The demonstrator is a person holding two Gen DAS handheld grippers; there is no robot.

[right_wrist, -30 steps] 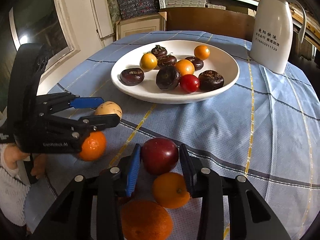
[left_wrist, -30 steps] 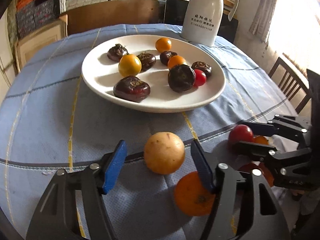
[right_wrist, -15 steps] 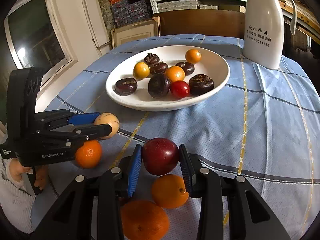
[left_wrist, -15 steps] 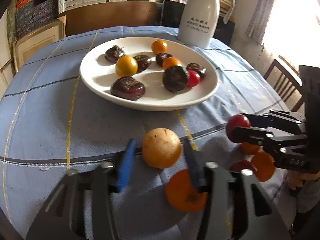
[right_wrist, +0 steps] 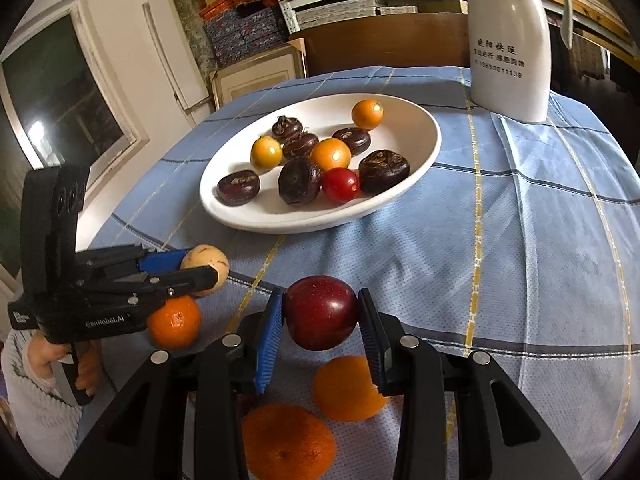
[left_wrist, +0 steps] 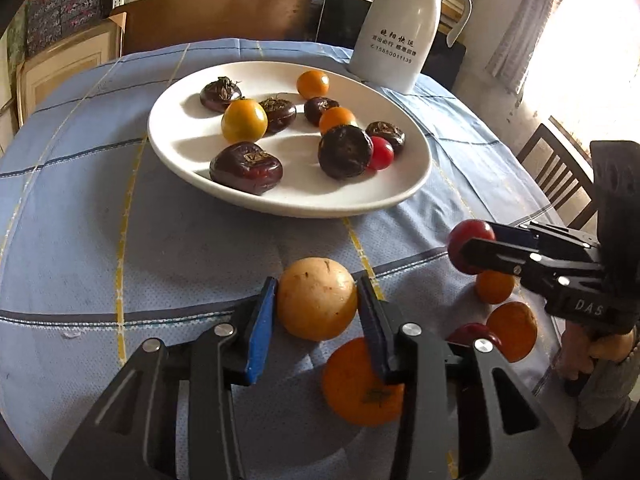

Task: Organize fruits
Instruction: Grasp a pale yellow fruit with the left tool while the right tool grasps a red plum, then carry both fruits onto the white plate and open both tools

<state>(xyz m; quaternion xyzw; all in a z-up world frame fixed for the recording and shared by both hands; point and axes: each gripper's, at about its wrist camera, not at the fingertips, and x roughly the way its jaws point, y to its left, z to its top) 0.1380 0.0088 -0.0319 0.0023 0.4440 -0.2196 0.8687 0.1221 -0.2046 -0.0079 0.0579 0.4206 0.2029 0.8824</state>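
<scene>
- Two fruits were held, both lifted over the blue checked tablecloth (left_wrist: 180,248): round tan-yellow fruit (left_wrist: 316,298) clamped by L gripper (left_wrist: 316,300), dark red plum (right_wrist: 321,312) by R gripper (right_wrist: 320,316).
- Step judged: carry phase; next, both to be moved fwd and released on the white oval plate (right_wrist: 424,148) w/o bumping fruit there.

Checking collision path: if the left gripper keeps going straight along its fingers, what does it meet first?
Likely the near rim of the wide white ceramic plate. The left gripper grips a round tan fruit; depth is uncertain.

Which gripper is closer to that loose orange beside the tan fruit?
Left. The left gripper, shut on the tan fruit, sits directly over the orange. The right gripper, holding the red fruit, is farther to the right, over two other oranges.
</scene>
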